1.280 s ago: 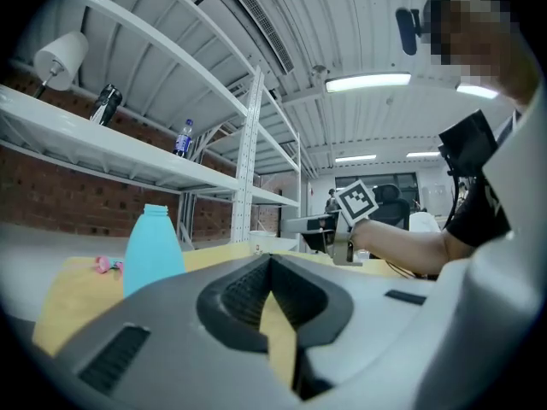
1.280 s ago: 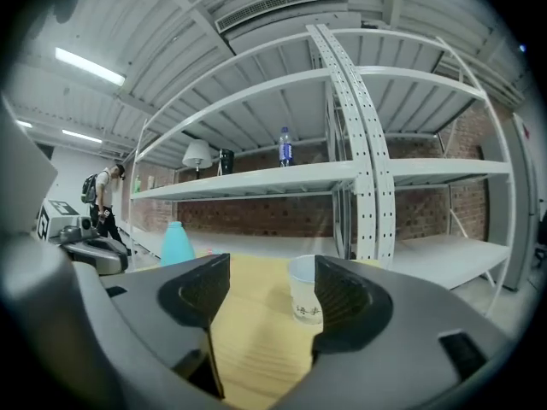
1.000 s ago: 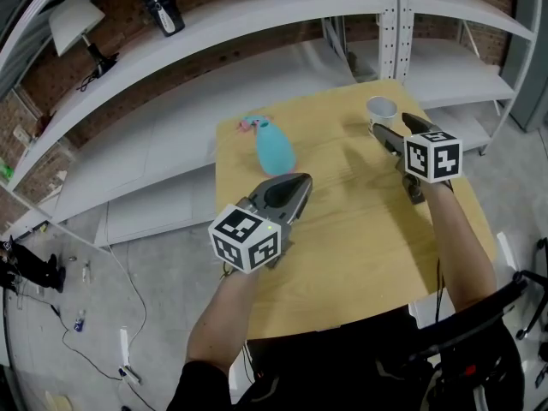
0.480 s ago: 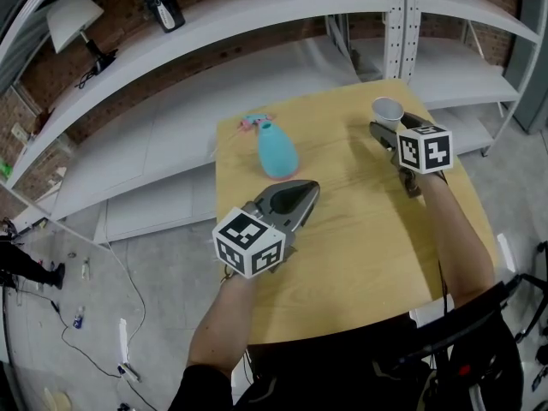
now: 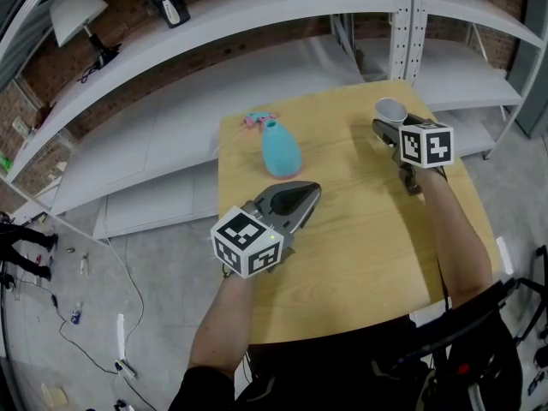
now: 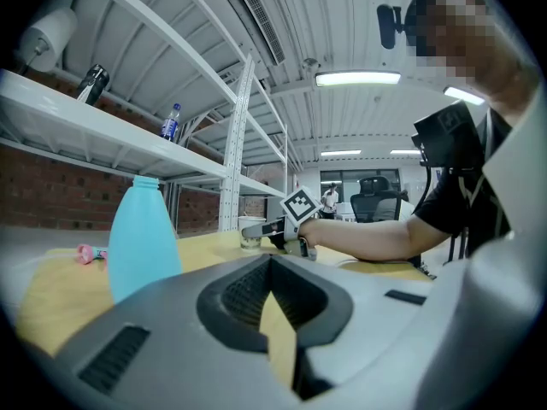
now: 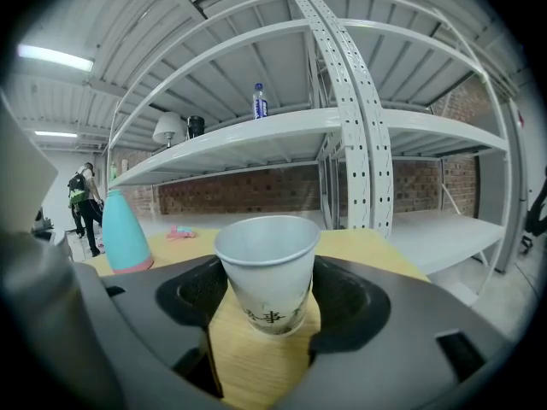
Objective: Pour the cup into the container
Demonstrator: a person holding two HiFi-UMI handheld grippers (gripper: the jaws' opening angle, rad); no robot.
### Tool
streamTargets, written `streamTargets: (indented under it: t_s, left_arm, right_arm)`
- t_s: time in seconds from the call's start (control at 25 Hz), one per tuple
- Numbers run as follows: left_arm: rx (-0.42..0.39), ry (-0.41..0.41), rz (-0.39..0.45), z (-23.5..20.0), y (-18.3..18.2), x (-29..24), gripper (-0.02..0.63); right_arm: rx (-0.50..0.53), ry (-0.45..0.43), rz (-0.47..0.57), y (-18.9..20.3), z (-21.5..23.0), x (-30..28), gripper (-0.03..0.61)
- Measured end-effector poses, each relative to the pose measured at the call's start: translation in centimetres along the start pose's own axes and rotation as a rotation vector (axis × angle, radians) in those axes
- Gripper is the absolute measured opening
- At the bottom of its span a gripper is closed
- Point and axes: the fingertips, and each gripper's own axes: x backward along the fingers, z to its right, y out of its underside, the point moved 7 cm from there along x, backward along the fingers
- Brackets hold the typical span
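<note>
Well right of the blue container (image 5: 280, 151), the right gripper (image 5: 390, 124) clamps the upright cup (image 7: 268, 267), seemingly just off the table (image 5: 360, 221), while the closed, empty left gripper (image 5: 306, 193) lies nearer the container.

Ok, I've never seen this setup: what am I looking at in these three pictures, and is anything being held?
There is no robot here: a person holds a two-jaw gripper in each hand. One picture comes from a head camera looking down; the other two come from cameras riding on each gripper. On the wooden table stands a light blue bottle, with a small pink item just beyond it. The right gripper is closed around a white paper cup. The left gripper is shut and holds nothing.
</note>
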Motion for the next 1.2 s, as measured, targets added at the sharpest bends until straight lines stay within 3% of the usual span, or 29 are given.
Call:
streamTargets:
  t_s: [0.44, 0.8, 1.2]
  left_arm:
    - [-0.005, 0.035, 0.001, 0.0, 0.0, 0.4, -0.008]
    - [-0.006, 0.039, -0.001, -0.1, 0.3, 1.0, -0.008]
    - [-0.010, 0.073, 0.001, 0.4, 0.4, 1.8, -0.008]
  right_arm:
    - [0.087, -0.079, 0.015, -1.3, -2.9, 0.7, 0.305]
    - [0.266, -0.162, 0.073, -5.3, -9.0, 2.8, 0.304]
    - [0.464, -0.189, 0.063, -7.7, -14.5, 3.2, 0.304]
